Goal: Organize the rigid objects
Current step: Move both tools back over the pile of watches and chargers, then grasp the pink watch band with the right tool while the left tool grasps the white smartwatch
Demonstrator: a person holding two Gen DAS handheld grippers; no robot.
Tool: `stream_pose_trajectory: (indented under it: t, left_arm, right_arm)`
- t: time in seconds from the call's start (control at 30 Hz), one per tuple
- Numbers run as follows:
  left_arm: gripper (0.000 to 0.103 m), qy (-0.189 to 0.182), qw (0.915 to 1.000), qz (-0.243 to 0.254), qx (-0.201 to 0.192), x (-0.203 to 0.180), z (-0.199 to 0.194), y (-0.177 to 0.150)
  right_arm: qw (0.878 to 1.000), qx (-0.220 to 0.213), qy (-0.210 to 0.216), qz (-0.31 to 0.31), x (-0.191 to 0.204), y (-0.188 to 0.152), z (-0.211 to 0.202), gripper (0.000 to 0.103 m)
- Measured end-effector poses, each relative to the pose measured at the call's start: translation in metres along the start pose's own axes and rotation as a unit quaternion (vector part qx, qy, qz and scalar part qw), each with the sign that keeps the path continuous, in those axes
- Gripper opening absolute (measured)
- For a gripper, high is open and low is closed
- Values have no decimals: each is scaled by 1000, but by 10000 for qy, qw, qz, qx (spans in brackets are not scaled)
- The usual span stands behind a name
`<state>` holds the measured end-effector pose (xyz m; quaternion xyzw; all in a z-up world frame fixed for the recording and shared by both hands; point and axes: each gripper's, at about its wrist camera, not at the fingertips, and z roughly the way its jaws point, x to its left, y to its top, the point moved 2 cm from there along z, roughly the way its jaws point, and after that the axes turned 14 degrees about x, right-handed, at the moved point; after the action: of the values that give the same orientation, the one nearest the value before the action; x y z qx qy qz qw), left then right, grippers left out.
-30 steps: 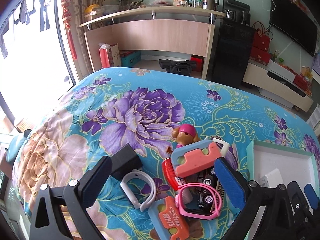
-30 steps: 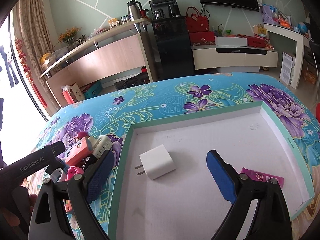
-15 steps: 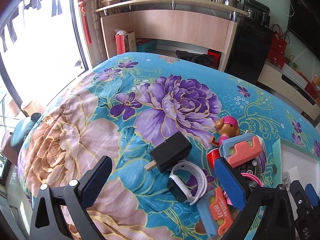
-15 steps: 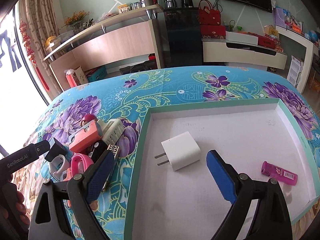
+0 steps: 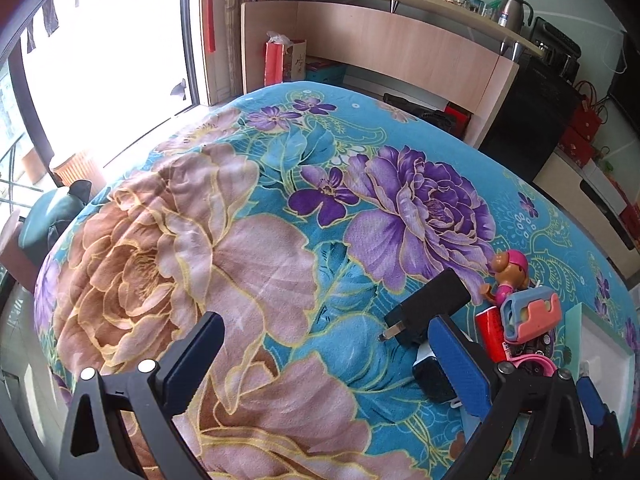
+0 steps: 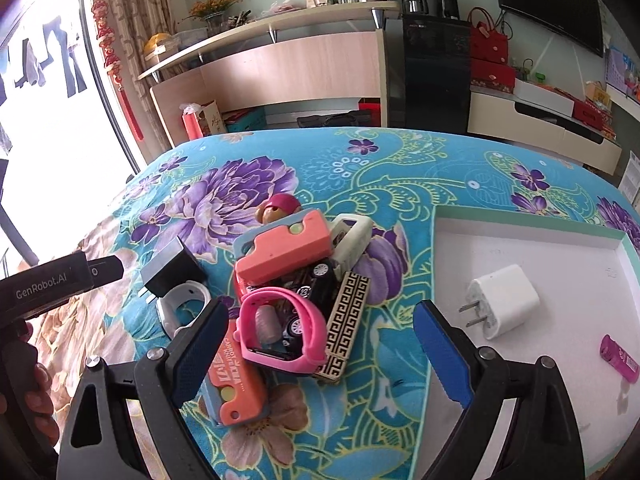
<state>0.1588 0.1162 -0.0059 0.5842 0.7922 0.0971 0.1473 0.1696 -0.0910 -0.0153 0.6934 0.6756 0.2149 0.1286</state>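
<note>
Now the right gripper [image 6: 320, 344], jaws wide apart, has swung off the white tray [image 6: 520, 236] to hang over the toy pile, pink watch [image 6: 280, 330] between its fingers, while the left gripper [image 5: 324, 360], also agape, drifts left of the black charger [image 5: 432, 300].

Our two handheld claws: black frames, blue pads

We see each claw, left [image 5: 324, 364] and right [image 6: 320, 348], built of black triangular arms with silver screws and ridged blue fingertips [image 6: 438, 350]; the left's black body reads "GenRobot.AI" in white.
</note>
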Motion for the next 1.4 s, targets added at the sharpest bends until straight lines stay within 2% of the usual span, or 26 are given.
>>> stream_pose_trajectory:
  t: [0.3,0.43,0.93,1.33,1.4]
  left_arm:
    - [103,-311,9983,339,350,-20,16,-6]
    - [103,-303,9974,501,408,-30,18,-10]
    - [103,-286,9961,542,628,-40,31,-14]
    - [103,-477,9936,691,751,-56,35,-18]
    - [103,-453,9934,720,771,-58,36,-19]
  right_arm:
    - [9997,206,-50,-74,16,-1,18,94]
    - [9996,256,-115,-54,16,-2,23,94]
    - [9989,247,-401,55,15,1,34,89]
    - [9992,326,-186,-112,15,-2,29,60]
    - [9993,336,-119,-84,13,-3,27,60]
